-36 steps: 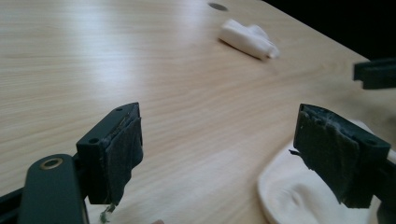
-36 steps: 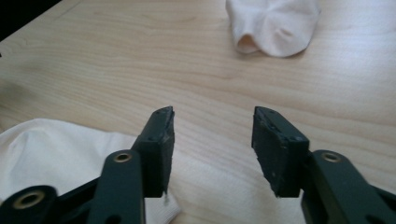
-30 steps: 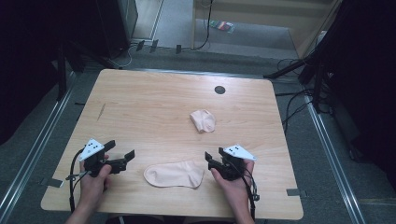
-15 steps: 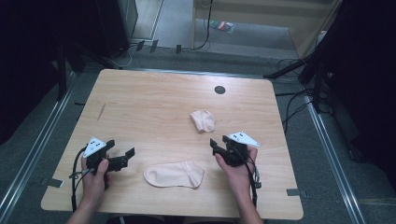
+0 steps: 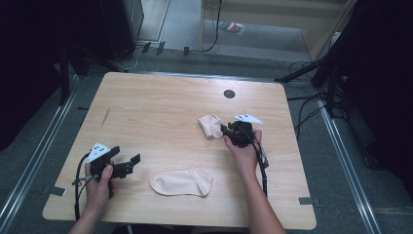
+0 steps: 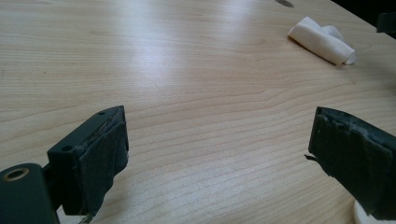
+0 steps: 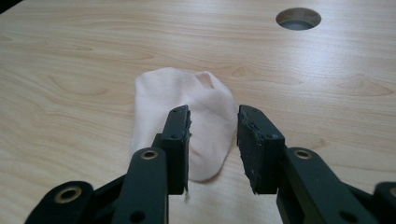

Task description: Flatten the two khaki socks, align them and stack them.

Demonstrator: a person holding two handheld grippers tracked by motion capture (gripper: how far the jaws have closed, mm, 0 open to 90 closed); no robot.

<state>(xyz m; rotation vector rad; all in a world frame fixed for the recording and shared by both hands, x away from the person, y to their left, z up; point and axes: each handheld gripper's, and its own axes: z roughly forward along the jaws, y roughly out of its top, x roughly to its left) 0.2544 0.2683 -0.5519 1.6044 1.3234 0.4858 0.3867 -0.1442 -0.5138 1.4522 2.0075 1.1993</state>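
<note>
My right tongs (image 5: 225, 131) have moved from the flat sock (image 5: 181, 181) to the folded sock (image 5: 210, 125) mid-bench (image 5: 146, 107), jaws closing around it, not yet clamped. Left tongs (image 5: 135, 160) gape wide, empty.

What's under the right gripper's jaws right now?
The folded pale pink sock lies on the light wooden table beneath the right gripper, whose jaws have just been closing, pads not yet pressing it. The jaws cover the sock's near edge.
</note>
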